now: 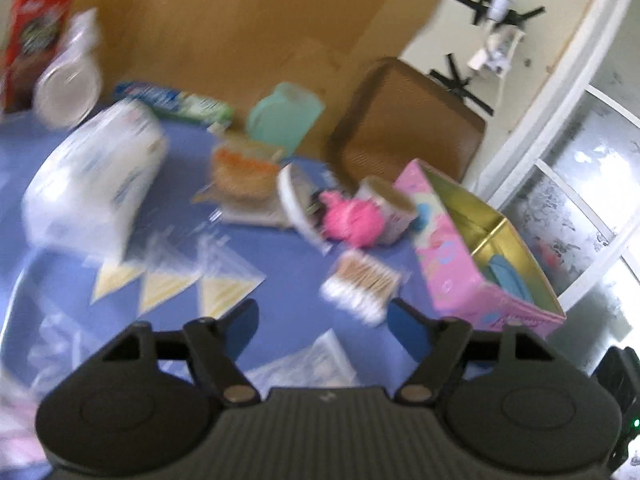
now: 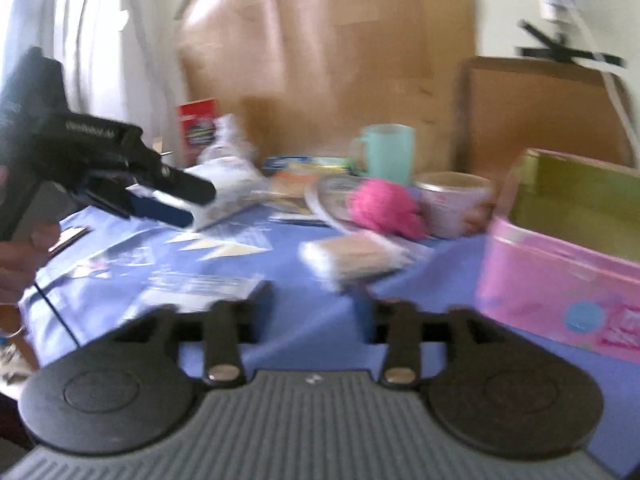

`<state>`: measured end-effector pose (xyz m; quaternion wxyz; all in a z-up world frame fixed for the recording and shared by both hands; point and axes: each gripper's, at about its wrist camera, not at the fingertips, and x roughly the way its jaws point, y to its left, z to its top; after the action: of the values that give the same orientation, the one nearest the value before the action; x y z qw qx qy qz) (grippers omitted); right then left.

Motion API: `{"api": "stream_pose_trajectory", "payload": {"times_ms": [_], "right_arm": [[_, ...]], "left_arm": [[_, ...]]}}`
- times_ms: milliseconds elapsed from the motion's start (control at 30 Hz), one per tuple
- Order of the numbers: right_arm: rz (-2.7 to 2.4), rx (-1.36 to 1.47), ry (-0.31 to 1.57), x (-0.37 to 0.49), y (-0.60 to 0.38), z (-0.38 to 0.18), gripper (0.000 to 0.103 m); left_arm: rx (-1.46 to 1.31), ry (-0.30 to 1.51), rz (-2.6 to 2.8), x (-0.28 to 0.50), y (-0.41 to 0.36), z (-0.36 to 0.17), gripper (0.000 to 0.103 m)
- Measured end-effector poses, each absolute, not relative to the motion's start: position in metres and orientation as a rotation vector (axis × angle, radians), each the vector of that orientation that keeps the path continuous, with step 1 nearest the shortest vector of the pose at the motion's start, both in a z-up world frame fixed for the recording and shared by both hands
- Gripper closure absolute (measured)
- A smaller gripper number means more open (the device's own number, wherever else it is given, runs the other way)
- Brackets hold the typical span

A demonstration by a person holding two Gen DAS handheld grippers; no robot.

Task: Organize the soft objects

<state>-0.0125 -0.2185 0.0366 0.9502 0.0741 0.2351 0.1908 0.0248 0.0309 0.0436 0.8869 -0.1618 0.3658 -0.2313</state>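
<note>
From the left wrist, blur smears everything, yet the left gripper (image 1: 323,322) plainly has its blue-padded fingers spread with only the blue tablecloth (image 1: 288,272) between them. Just beyond the right finger lies a pack of cotton swabs (image 1: 362,282); past that sits a pink soft toy (image 1: 352,220), pressed between a white lid-like piece (image 1: 296,204) and a round tub (image 1: 390,206), whose label is unreadable. Right of the fingers stands an open pink box (image 1: 460,264), something blue partly hidden inside. Ahead of the left finger are three clear bags with pale triangles (image 1: 172,282), and farther off a bulky white pack (image 1: 96,184). From the right wrist, the right gripper (image 2: 316,308) is likewise open on nothing, the swabs just ahead of its fingers, the pink toy beyond them beside the tub, and a mint mug (image 2: 388,154) behind. The pink box is cut off at the right edge. At left, the left gripper hovers above the cloth, a hand (image 2: 20,256) below it only partly visible.
</note>
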Motion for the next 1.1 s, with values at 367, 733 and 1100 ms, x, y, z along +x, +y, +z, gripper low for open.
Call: {"api": "stream_pose_trajectory", "payload": {"times_ms": [367, 733, 1100], "right_arm": [[0.639, -0.035, 0.638, 0.023, -0.148, 0.023, 0.019], [0.434, -0.013, 0.56, 0.014, -0.164, 0.025, 0.079], [0.506, -0.003, 0.546, 0.011, -0.162, 0.025, 0.077]], "left_arm": [[-0.325, 0.846, -0.469, -0.002, 0.031, 0.003, 0.033], [-0.213, 0.849, -0.609, 0.015, -0.031, 0.017, 0.055], [-0.294, 0.75, -0.499, -0.004, 0.031, 0.039, 0.054]]}}
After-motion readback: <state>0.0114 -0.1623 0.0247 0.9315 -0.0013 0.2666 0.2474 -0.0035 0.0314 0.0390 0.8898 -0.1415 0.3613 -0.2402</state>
